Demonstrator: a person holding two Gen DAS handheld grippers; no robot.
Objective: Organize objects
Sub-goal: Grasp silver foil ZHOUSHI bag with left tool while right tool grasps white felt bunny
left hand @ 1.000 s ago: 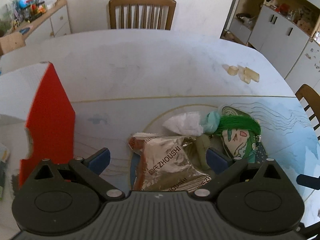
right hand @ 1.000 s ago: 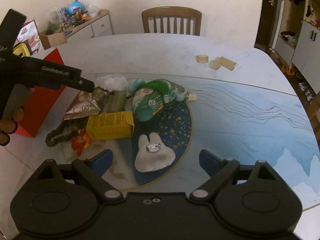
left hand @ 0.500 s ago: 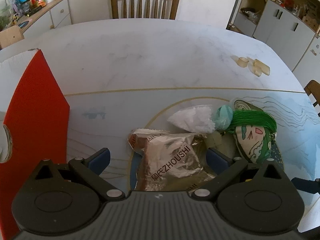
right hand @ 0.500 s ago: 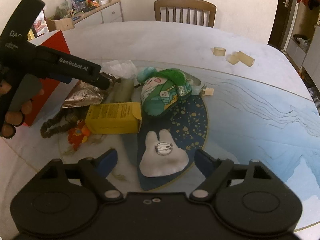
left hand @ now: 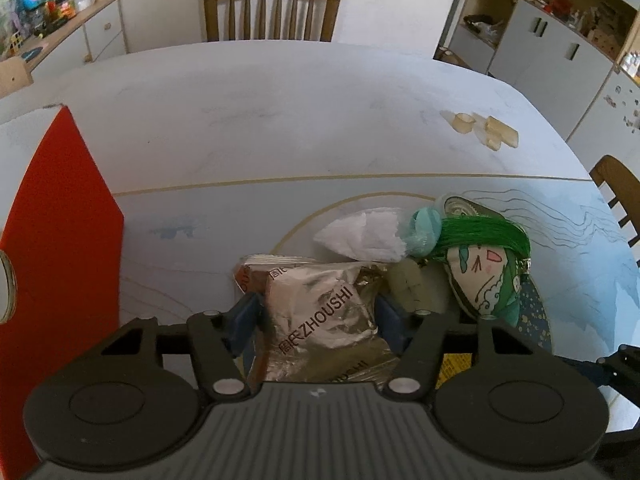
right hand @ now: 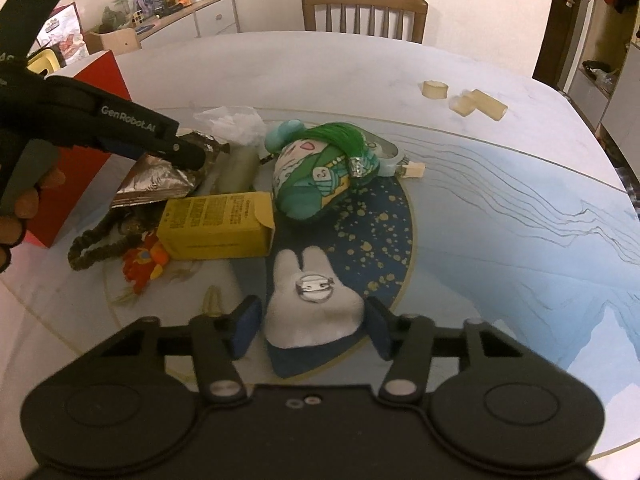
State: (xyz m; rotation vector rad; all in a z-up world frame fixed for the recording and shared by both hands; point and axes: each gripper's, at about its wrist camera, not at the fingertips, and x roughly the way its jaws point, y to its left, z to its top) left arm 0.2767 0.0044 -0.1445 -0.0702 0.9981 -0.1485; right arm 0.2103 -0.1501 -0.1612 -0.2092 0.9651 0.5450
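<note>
A smooth round table (right hand: 500,240) holds clutter beside a red box (left hand: 56,240). The left hand-held gripper (left hand: 316,316), closing, pinches a crinkled foil snack bag (left hand: 320,320). The right hand-held gripper (right hand: 312,324), also closing, flanks a white felt rabbit badge (right hand: 312,312); contact unclear.

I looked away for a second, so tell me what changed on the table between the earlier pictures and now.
Both grippers have just been closing. The left gripper narrowed its fingers onto the foil snack bag, pads now at its sides. The right gripper closed around the white rabbit plush, a slight gap still showing. The yellow box, green-haired doll and red box stayed where they were.
</note>
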